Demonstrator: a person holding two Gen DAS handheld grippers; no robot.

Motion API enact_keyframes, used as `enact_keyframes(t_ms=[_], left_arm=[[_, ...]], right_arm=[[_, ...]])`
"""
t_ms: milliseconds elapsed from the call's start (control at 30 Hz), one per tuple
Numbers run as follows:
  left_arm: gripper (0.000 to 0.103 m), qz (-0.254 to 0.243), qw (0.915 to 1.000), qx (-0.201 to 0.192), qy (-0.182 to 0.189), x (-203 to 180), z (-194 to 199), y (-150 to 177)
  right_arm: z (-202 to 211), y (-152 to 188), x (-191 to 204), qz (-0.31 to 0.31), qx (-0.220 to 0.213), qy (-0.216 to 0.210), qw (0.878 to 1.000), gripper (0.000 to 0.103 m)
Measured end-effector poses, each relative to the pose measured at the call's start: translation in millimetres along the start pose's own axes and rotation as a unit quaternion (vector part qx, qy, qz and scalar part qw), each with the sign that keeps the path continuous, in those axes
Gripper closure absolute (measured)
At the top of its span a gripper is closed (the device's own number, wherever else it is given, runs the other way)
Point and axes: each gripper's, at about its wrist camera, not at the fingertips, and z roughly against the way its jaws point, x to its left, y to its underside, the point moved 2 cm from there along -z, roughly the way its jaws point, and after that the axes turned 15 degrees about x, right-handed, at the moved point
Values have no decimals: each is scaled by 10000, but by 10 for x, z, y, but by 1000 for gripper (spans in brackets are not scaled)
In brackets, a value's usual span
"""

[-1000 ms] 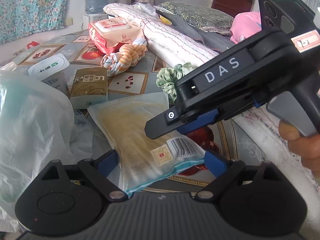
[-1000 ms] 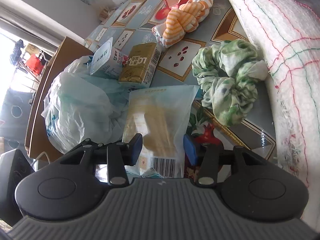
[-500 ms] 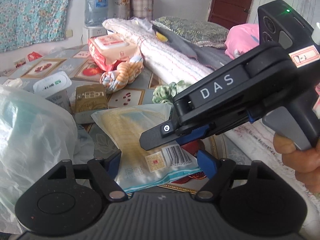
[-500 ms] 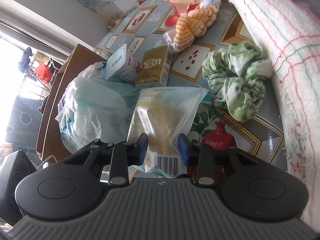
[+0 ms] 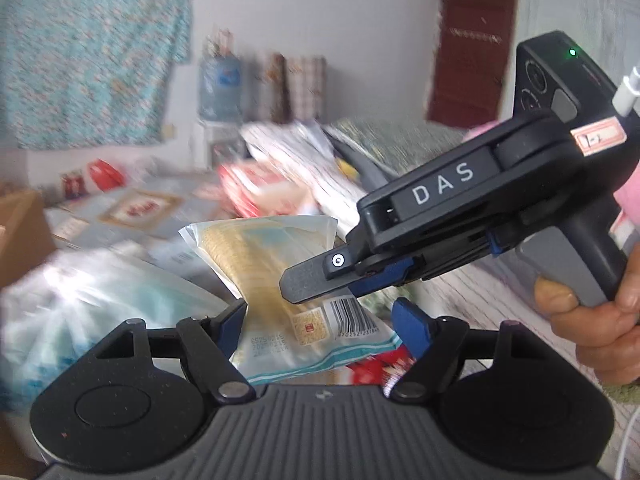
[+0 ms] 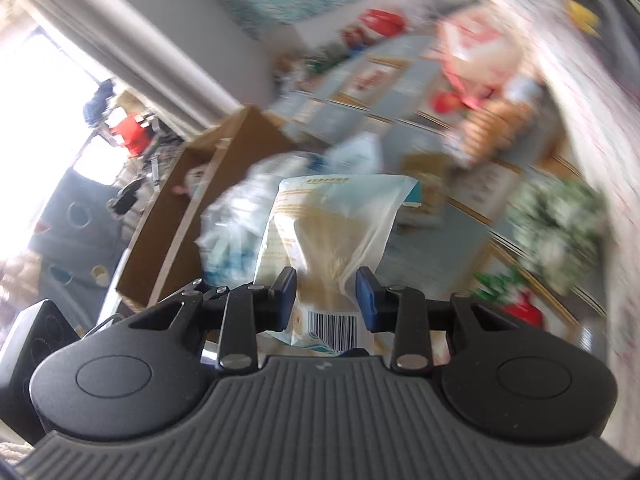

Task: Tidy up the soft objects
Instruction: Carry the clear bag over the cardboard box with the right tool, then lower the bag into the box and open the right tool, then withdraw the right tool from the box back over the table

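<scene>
A clear plastic packet (image 5: 264, 264) with yellowish contents and a barcode is lifted off the table. My right gripper (image 6: 326, 300) is shut on its barcode end, and the packet (image 6: 332, 224) stands up between the blue pads. In the left wrist view the right gripper (image 5: 320, 280) crosses from the right, clamped on the packet. My left gripper (image 5: 320, 322) is open, its blue pads on either side of the packet's lower end, not squeezing it.
A crumpled clear plastic bag (image 5: 92, 296) lies at left. A cardboard box (image 6: 200, 208) stands beyond it. A green scrunchie (image 6: 556, 228), an orange striped cloth (image 6: 496, 124) and a red wipes pack (image 5: 256, 188) lie on the patterned table, a rolled blanket (image 5: 296, 160) behind. Background is blurred.
My right gripper has closed on the packet and lifted it off the table, tilting it upright. Both views have swung upward. My left gripper stays open around it.
</scene>
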Motion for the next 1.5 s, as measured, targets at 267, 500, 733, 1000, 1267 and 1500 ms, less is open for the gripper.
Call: enact_keyframes(t_ms=[267, 500, 733, 1000, 1267, 1500], left_arm=[[24, 646, 9922, -481, -951, 619, 645, 6], [24, 1252, 9783, -344, -1612, 1431, 971, -62], [24, 1857, 9697, 411, -1536, 2278, 767, -200], [28, 2296, 9539, 1512, -1203, 2944, 331, -70], [31, 2483, 9448, 1874, -1026, 3133, 125, 76], [48, 2506, 9399, 2000, -1177, 3199, 93, 83]], right_arm=[[-453, -480, 998, 1020, 248, -633, 9925, 71], [-1236, -1001, 1840, 1369, 814, -1257, 9792, 71], [-2001, -1399, 2251, 1279, 931, -1163, 9805, 71], [-2576, -1585, 2148, 1181, 1186, -869, 9821, 70], [-2101, -1625, 1936, 1211, 861, -1172, 9819, 69], [-1561, -1464, 1596, 1205, 508, -1378, 9818, 68]])
